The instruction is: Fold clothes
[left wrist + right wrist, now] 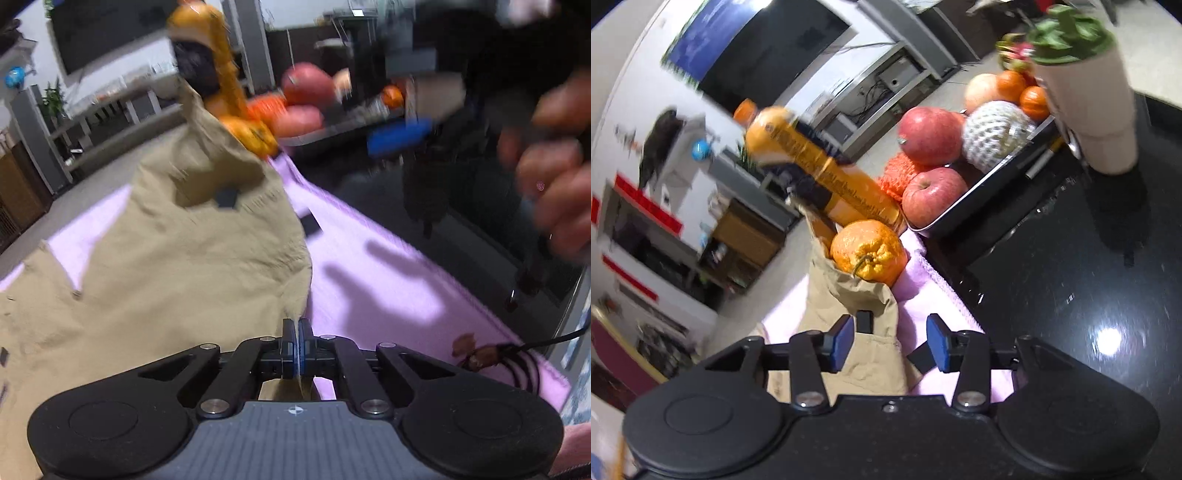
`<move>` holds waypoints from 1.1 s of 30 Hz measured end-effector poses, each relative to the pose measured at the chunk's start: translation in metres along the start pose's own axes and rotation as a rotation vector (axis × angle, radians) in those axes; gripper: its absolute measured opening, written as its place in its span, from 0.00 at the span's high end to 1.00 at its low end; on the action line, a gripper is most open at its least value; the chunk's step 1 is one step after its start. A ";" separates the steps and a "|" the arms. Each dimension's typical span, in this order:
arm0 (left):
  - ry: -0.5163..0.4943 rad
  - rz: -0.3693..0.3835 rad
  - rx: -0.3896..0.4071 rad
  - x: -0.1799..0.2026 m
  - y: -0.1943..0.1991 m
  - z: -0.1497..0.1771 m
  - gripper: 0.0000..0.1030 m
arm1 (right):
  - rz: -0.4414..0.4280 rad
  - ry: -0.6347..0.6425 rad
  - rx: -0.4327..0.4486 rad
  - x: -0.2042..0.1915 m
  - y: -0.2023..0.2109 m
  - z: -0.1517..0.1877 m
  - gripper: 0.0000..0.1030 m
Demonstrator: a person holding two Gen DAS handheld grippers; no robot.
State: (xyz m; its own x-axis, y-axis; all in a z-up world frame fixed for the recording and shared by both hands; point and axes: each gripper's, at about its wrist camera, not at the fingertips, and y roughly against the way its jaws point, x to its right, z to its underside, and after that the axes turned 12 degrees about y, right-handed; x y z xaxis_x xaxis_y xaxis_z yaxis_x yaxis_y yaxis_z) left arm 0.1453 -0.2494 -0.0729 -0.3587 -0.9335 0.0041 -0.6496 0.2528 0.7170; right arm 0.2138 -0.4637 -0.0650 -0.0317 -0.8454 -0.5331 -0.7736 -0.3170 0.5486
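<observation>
A tan garment (177, 258) lies spread over a lilac mat (376, 280). Its far end bunches up against an orange (255, 134) and an orange bottle (218, 55). My left gripper (297, 332) is shut on the garment's near edge, which is pinched between the pads. In the right wrist view my right gripper (891, 343) stands open over the garment (849, 306), with its left pad (844, 343) above the cloth and nothing between the fingers. The left wrist view shows the right gripper (399, 136) only as a blur, held by a person's hand (554, 166).
A tray (979, 199) of apples (931, 134) and other fruit stands on the black glossy tabletop (1071, 295) beyond the mat (923, 295). A paper cup with greenery (1089, 103) stands at the right. The orange (868, 254) and bottle (820, 166) sit at the mat's far edge. A cable (524, 354) lies at the mat's right corner.
</observation>
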 end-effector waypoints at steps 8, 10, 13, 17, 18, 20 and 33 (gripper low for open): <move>0.103 0.018 0.089 -0.049 0.052 -0.014 0.97 | -0.012 0.144 -0.028 -0.035 -0.052 -0.017 0.59; 0.115 0.023 0.101 -0.058 0.058 -0.015 0.97 | -0.013 0.156 -0.053 -0.039 -0.071 -0.020 0.57; 0.134 0.038 0.105 -0.070 0.062 -0.013 0.97 | -0.001 0.162 -0.075 -0.044 -0.097 -0.023 0.50; 0.164 0.059 0.103 -0.085 0.063 -0.010 0.97 | -0.022 0.150 -0.101 -0.057 -0.114 -0.028 0.81; 0.176 0.068 0.103 -0.090 0.063 -0.009 0.97 | -0.023 0.156 -0.108 -0.063 -0.116 -0.029 0.90; 0.207 0.091 0.103 -0.100 0.063 -0.004 0.98 | 0.014 0.212 -0.077 -0.082 -0.111 -0.030 0.96; 0.555 0.280 0.186 -0.217 0.107 0.018 0.98 | 0.278 0.698 0.133 -0.277 -0.091 -0.016 0.97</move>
State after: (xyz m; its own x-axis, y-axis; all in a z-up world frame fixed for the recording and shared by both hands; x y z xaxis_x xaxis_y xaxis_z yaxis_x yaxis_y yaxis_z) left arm 0.1421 -0.0155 -0.0097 -0.1636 -0.8060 0.5688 -0.7053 0.4987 0.5038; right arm 0.3025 -0.2073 0.0433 0.1373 -0.9761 0.1683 -0.8666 -0.0361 0.4977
